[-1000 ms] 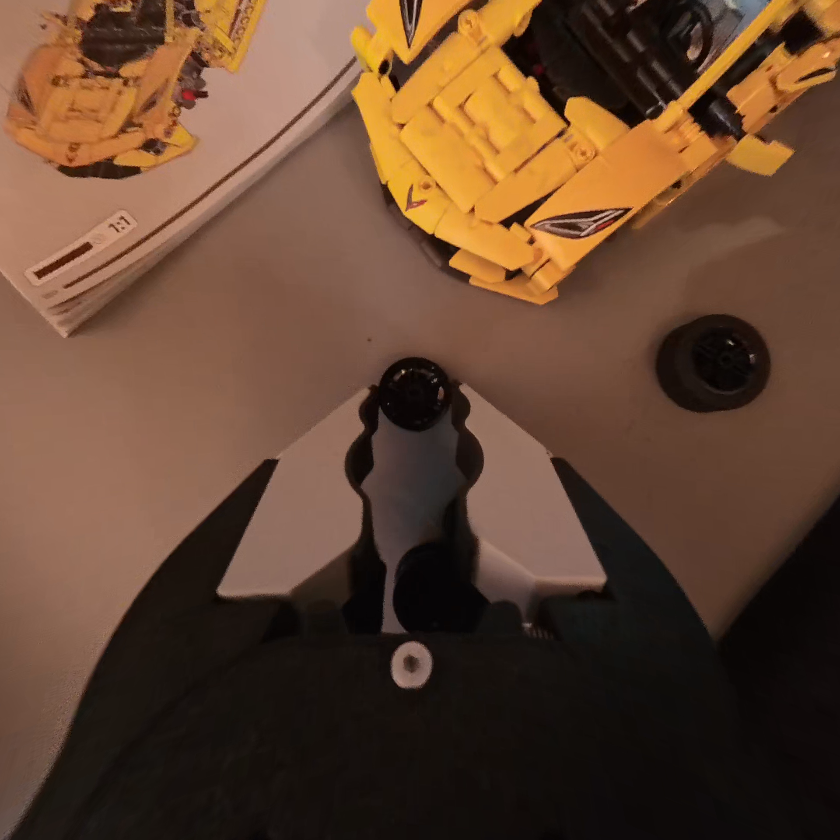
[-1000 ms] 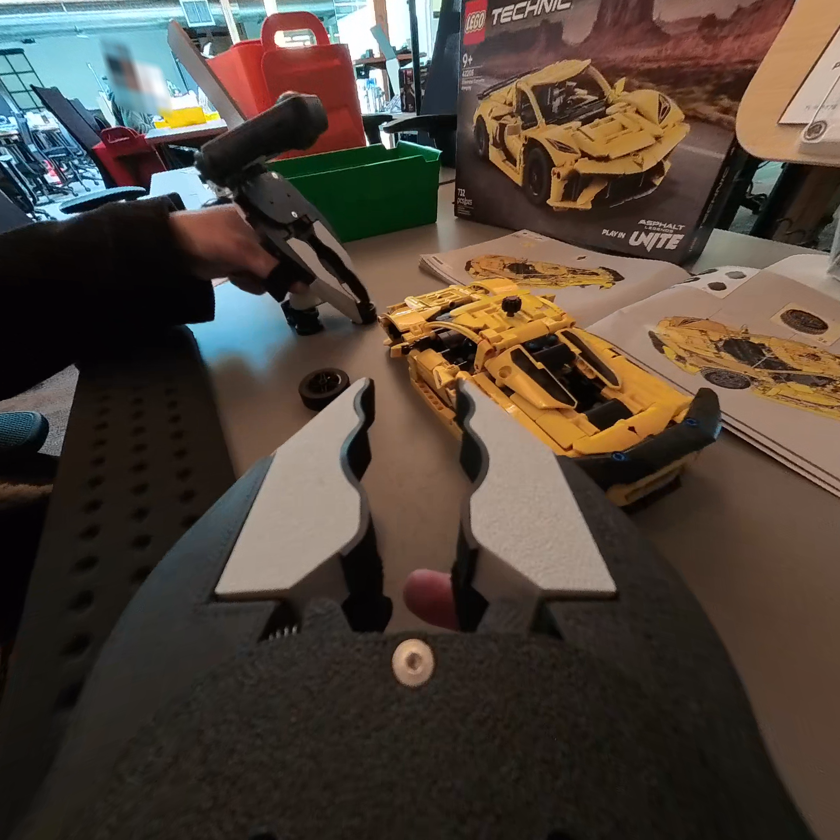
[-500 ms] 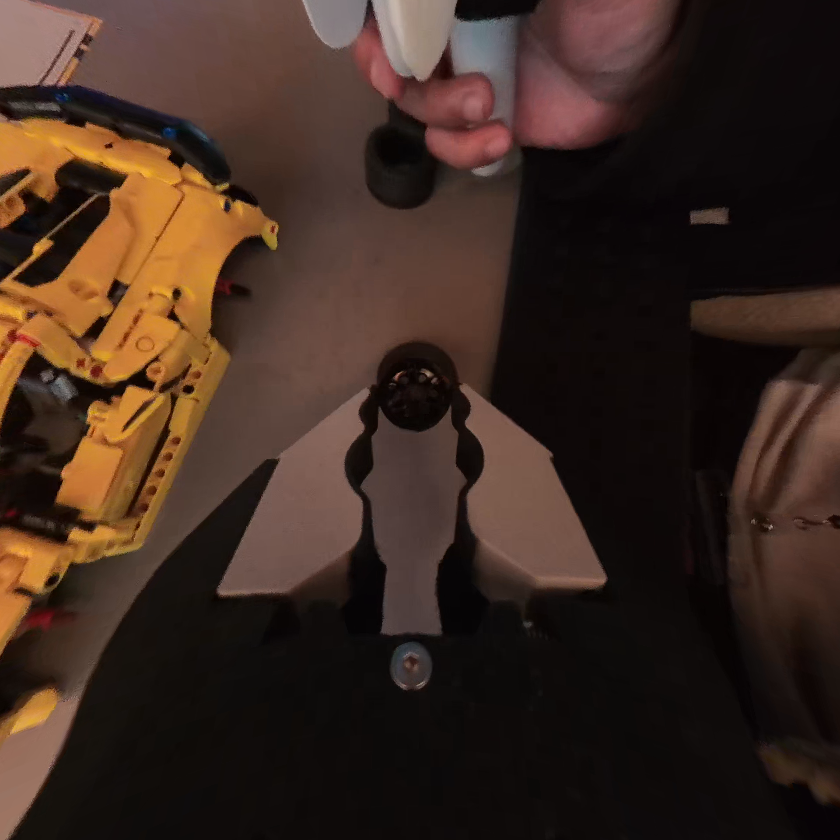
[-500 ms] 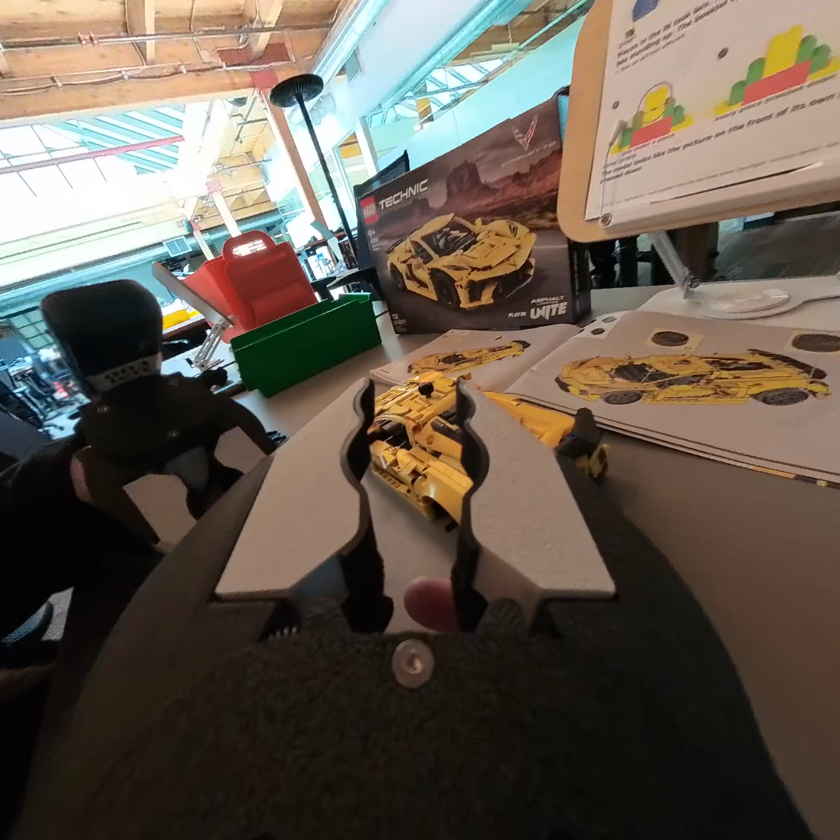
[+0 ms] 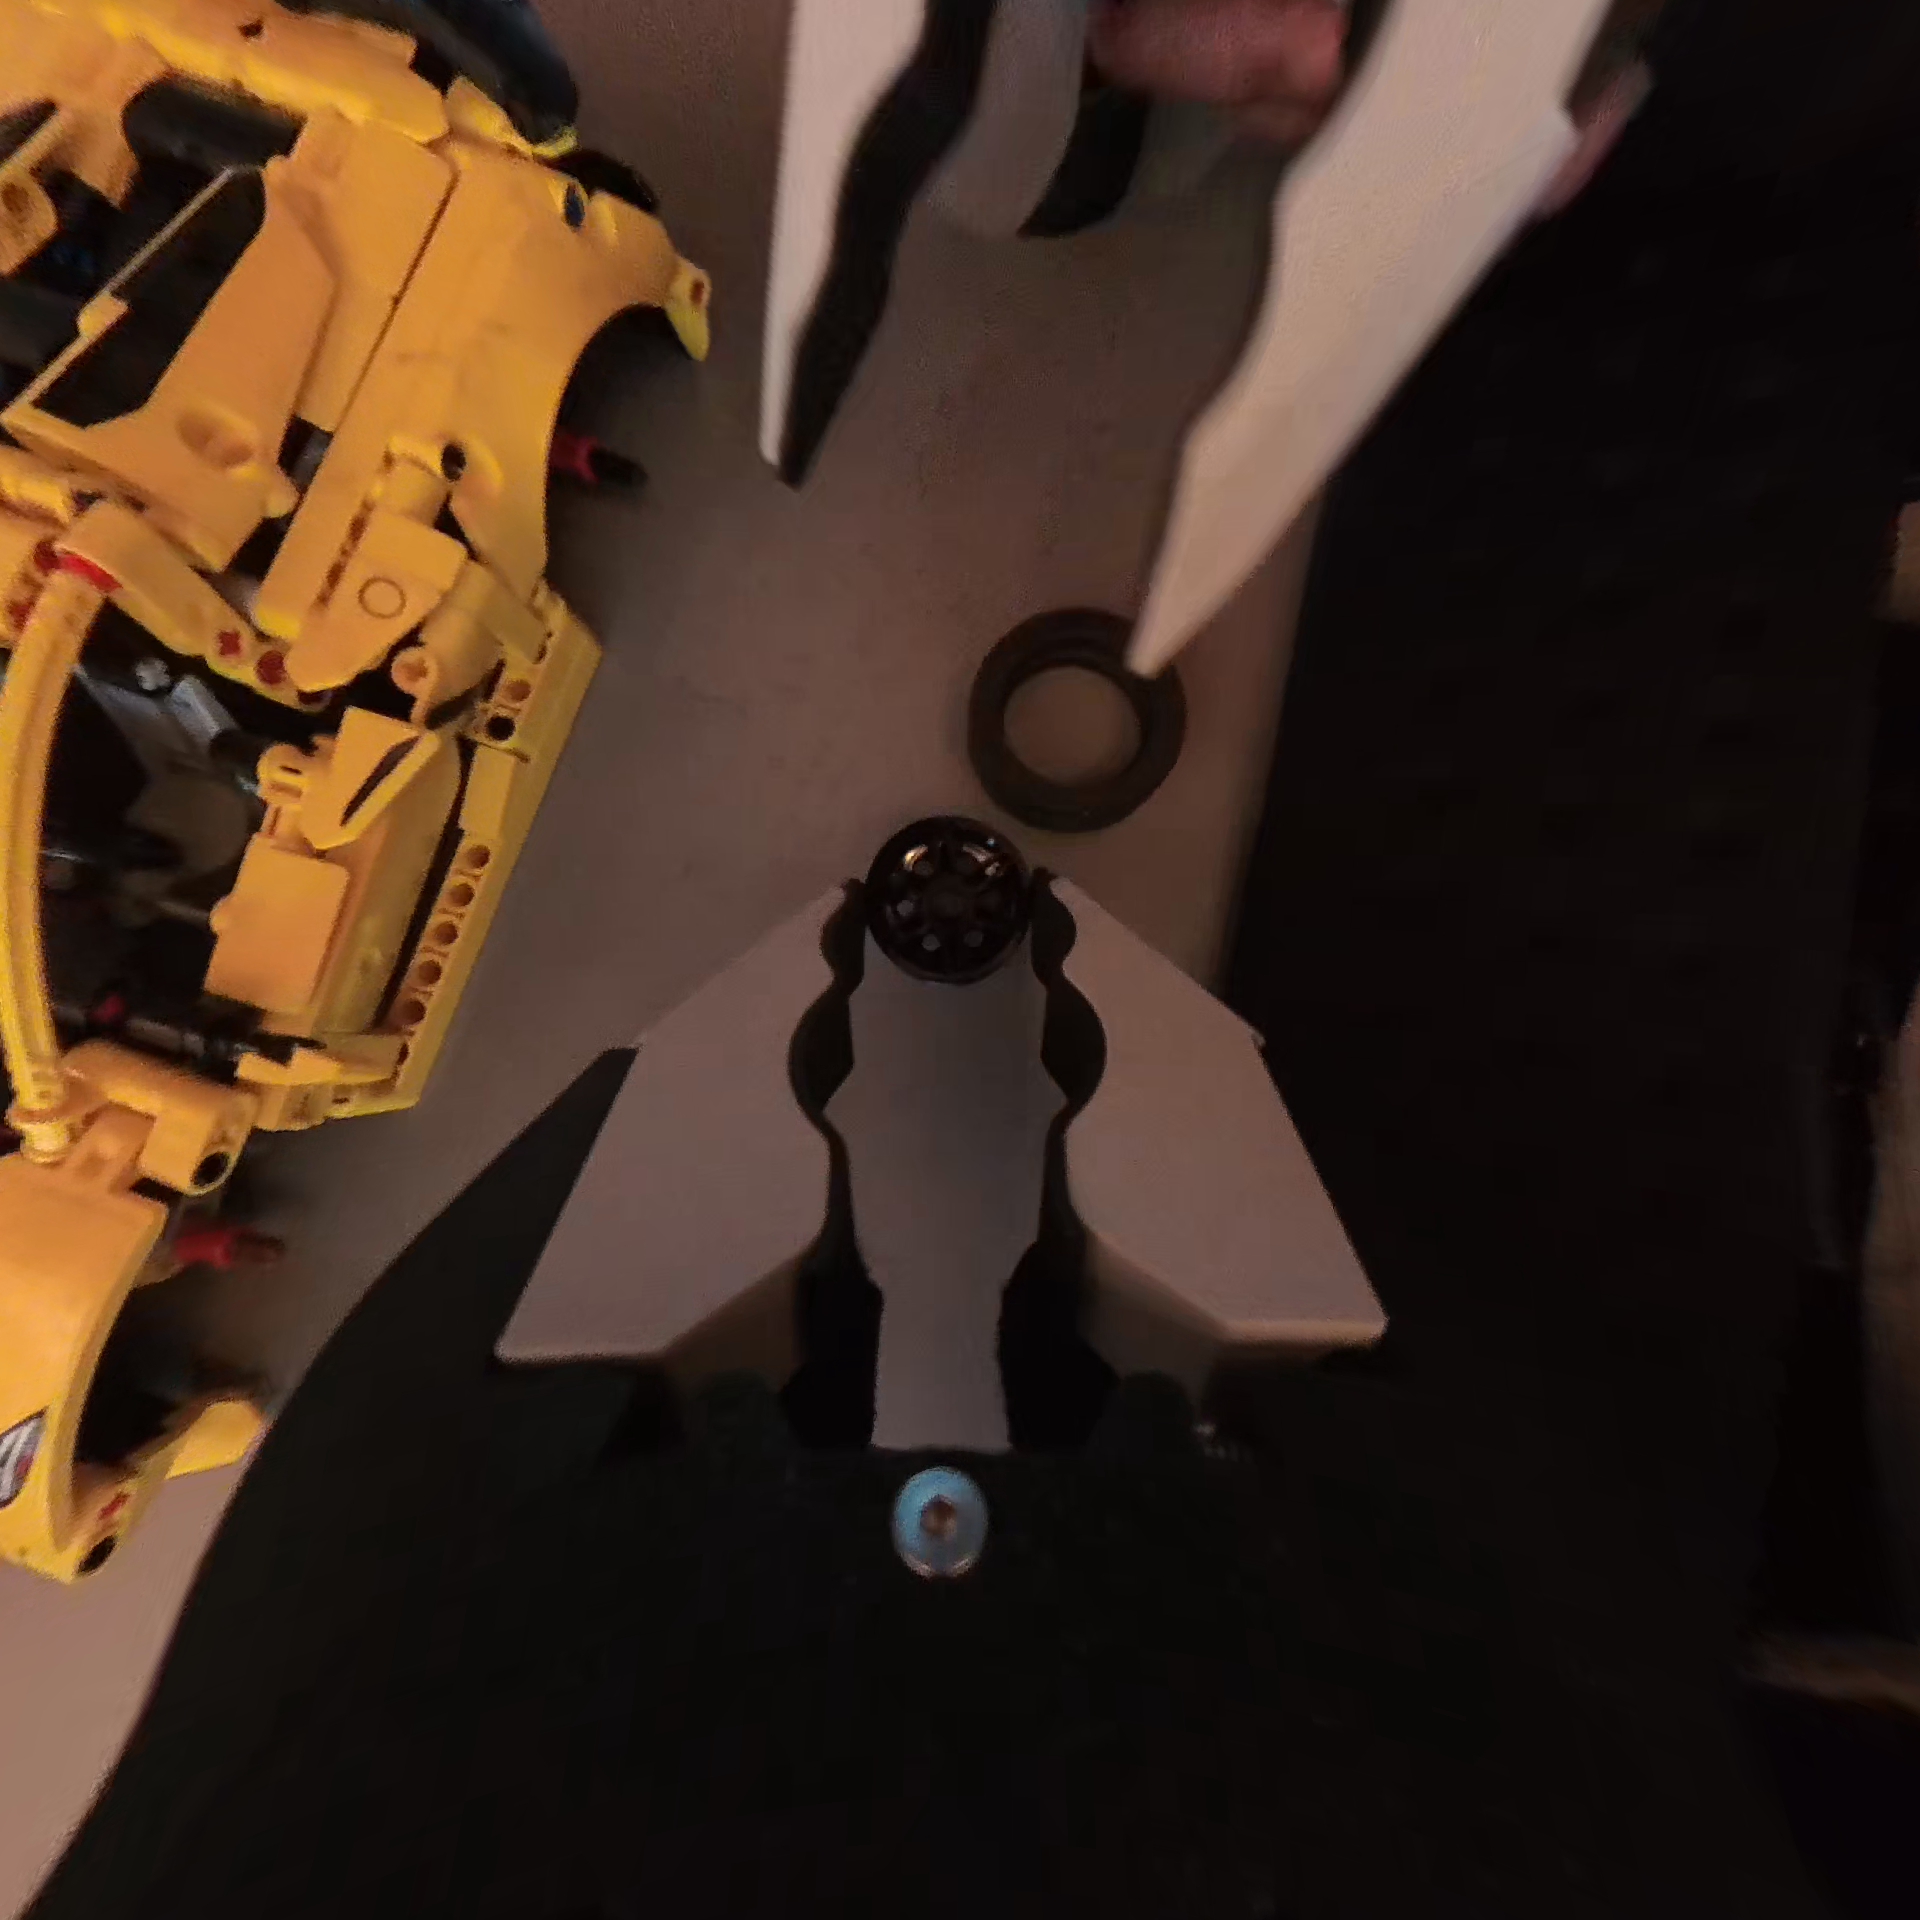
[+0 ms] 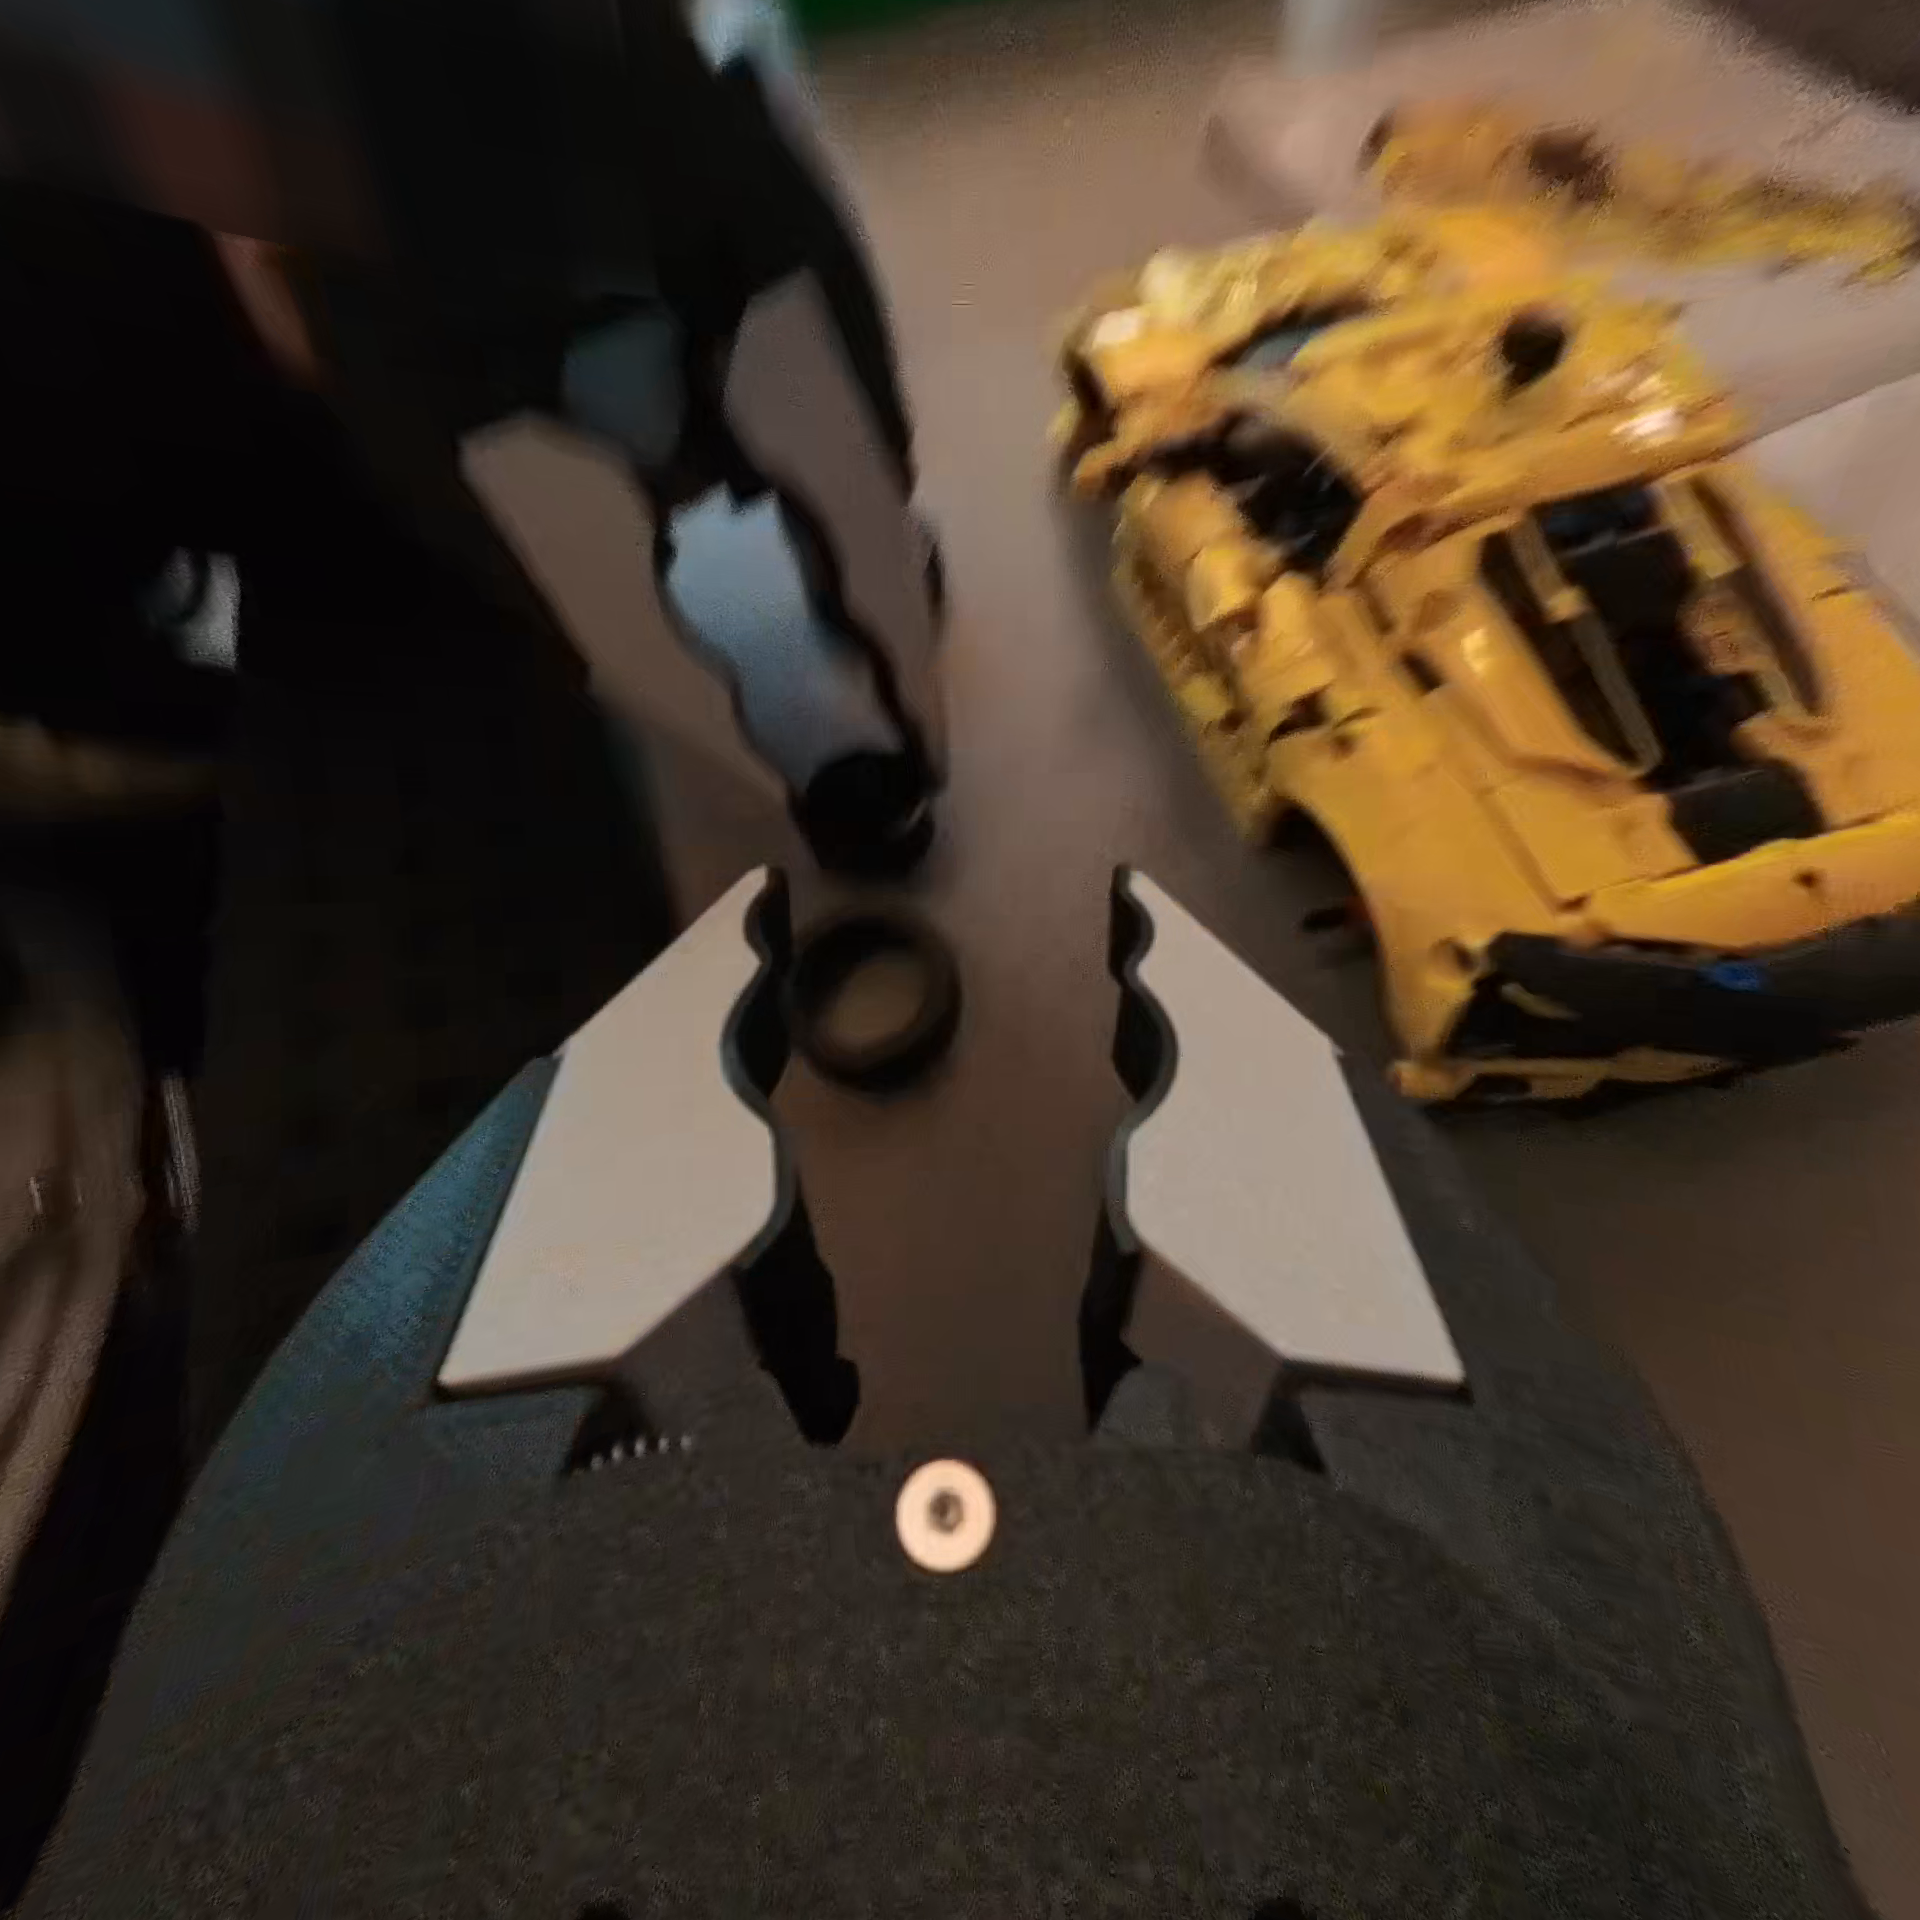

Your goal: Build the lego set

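My left gripper [image 5: 948, 894] is shut on a small black wheel rim [image 5: 945, 912], held just above the grey table. A black rubber tyre [image 5: 1075, 719] lies flat on the table just beyond it. My right gripper [image 6: 940, 888] is open, its left finger beside the tyre [image 6: 876, 1003]. In the left wrist view the right gripper [image 5: 966, 561] comes down from above, one fingertip [image 5: 1153, 644] touching the tyre's rim. The yellow lego car [image 5: 260, 675] lies to the left; in the right wrist view the car [image 6: 1507, 644] is at the right, blurred. The left gripper [image 6: 862, 810] with the rim shows beyond the tyre.
A black perforated mat [image 5: 1558, 935] borders the grey table [image 5: 790, 748] on the right side of the left wrist view. Red axle pins [image 5: 587, 470] stick out of the car's side. A hand [image 5: 1216, 62] shows at the top edge. One gripper's finger ends stand about 5 centimetres off the other's.
My right gripper has swung down from looking across the room, opened wider and reached the tyre. My left gripper, still holding the rim, has moved closer to the tyre.
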Tool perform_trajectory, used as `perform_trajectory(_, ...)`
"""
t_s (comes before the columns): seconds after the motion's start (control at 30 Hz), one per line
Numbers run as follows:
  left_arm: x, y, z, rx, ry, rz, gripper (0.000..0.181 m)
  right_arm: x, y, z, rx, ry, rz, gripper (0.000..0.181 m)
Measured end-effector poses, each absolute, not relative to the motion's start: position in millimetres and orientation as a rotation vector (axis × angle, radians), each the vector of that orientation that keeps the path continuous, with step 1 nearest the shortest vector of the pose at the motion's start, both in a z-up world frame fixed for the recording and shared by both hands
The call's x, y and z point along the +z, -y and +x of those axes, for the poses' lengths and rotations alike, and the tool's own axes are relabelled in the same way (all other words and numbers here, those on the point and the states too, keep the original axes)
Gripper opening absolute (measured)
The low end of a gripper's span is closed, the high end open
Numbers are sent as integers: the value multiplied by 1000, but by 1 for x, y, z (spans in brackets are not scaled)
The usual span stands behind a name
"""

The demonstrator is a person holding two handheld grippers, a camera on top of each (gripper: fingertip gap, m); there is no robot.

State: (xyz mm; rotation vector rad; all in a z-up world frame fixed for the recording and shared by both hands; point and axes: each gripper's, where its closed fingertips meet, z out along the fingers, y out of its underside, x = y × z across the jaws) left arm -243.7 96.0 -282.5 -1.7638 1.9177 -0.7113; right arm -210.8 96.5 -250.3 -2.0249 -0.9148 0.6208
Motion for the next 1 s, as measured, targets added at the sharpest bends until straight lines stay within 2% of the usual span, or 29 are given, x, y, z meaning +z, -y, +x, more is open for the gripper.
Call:
perform_trajectory(0.07,-281,-96,-241,-748,-1886,-1763,33,-261,-78,-210,568,1084,-2063,63)
perform_trajectory(0.17,-269,-92,-236,-830,-1865,-1720,33,-250,-74,-215,595,1076,-1985,51)
perform_trajectory(0.3,-235,-77,-220,-1072,-1752,-1569,33,-249,-69,-229,600,1155,-1910,50)
perform_trajectory(0.43,-216,-76,-217,-1091,-1680,-1392,33,-217,-68,-228,949,930,-1836,46)
perform_trajectory(0.53,-209,-75,-215,-986,-1652,-1247,33,-201,-76,-222,1231,699,-1882,32)
perform_trajectory(0.57,-210,-75,-215,-926,-1663,-1207,33,-204,-80,-221,1266,650,-1918,23)
perform_trajectory(0.67,-219,-76,-216,-737,-1716,-1129,33,-211,-80,-221,1345,590,-1973,13)
perform_trajectory(0.83,-253,-76,-216,-597,-1816,-1211,33,-243,-77,-221,1294,497,-2212,10)
perform_trajectory(1.0,-267,-67,-216,-694,-1890,-1298,33,-255,-71,-219,1131,526,-2315,14)
